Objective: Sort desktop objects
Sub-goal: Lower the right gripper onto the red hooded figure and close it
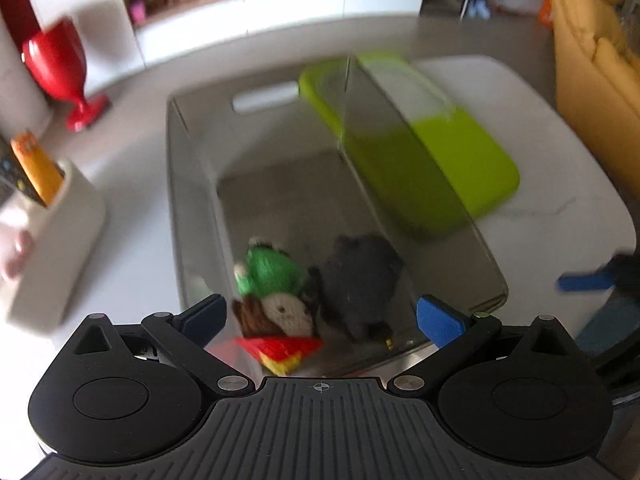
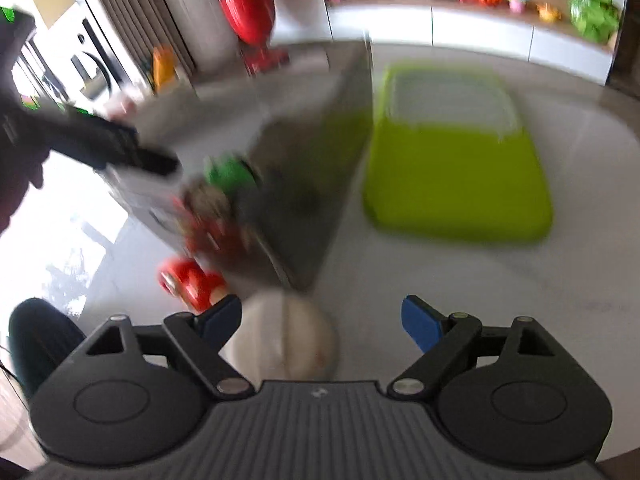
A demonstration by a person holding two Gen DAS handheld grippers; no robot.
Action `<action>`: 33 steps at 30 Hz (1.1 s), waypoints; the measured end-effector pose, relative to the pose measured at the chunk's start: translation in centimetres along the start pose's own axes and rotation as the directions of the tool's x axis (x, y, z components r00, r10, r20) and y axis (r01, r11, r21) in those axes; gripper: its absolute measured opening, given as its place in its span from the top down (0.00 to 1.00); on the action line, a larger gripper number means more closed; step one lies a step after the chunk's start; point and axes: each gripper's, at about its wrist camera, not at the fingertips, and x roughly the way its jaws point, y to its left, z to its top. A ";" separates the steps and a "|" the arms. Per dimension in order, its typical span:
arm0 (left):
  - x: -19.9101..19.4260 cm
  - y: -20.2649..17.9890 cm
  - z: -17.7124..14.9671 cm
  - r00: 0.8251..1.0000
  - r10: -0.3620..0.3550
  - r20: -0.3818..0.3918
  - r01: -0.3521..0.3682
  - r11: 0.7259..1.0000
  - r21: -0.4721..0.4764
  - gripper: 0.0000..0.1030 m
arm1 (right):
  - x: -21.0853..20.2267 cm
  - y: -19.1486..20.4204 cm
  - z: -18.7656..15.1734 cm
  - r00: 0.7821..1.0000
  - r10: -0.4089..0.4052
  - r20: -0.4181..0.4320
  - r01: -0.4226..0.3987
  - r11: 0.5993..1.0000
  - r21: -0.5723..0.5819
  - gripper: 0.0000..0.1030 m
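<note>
In the left wrist view my left gripper (image 1: 320,316) is open above the near end of a clear grey bin (image 1: 192,208). Knitted toys lie in the bin: a green one (image 1: 268,272), a brown and white one (image 1: 280,314), a red and yellow one (image 1: 284,350) and a dark one (image 1: 360,280). Nothing is held between the left fingers. In the blurred right wrist view my right gripper (image 2: 320,322) is open over the white table. A white round object (image 2: 288,340) lies below it near the left finger, and a red toy (image 2: 192,280) sits on the table beside the bin (image 2: 320,152).
A lime-green lid (image 1: 460,160) lies flat right of the bin, and shows as the lid (image 2: 460,176) in the right wrist view. A white holder (image 1: 56,236) with an orange item stands at the left. A red goblet (image 1: 60,68) is behind it, and a yellow sofa (image 1: 592,80) is at the right.
</note>
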 end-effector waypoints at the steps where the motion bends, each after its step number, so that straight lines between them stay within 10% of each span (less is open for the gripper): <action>1: 0.2 -0.1 0.1 1.000 0.001 -0.009 -0.001 1.000 -0.006 0.00 | 1.2 -0.4 -0.5 1.000 0.010 -0.023 -0.010 1.000 0.016 0.17; 14: 0.4 1.3 1.9 0.989 -0.119 -0.086 0.101 0.977 -0.187 0.00 | 7.7 -1.6 -2.8 0.985 0.148 -0.091 -0.135 0.982 0.130 0.23; 22: 1.1 1.3 1.4 0.985 -0.142 -0.102 0.119 0.972 -0.205 0.00 | 5.7 -1.6 -2.6 0.976 0.218 0.030 -0.220 0.970 0.108 0.68; 29: 0.3 1.7 1.0 0.985 -0.151 -0.083 0.130 0.968 -0.214 0.00 | 3.0 0.0 -2.2 0.975 0.210 0.066 -0.212 0.977 0.025 0.78; 31: -0.2 1.9 0.9 0.985 -0.159 -0.074 0.139 0.966 -0.217 0.00 | 2.2 0.1 -1.9 0.971 0.225 0.082 -0.228 0.973 0.026 1.00; 33: -0.6 2.2 0.7 0.985 -0.163 -0.061 0.146 0.964 -0.221 0.00 | 1.0 0.0 -1.4 0.973 0.209 0.103 -0.212 0.977 0.022 1.00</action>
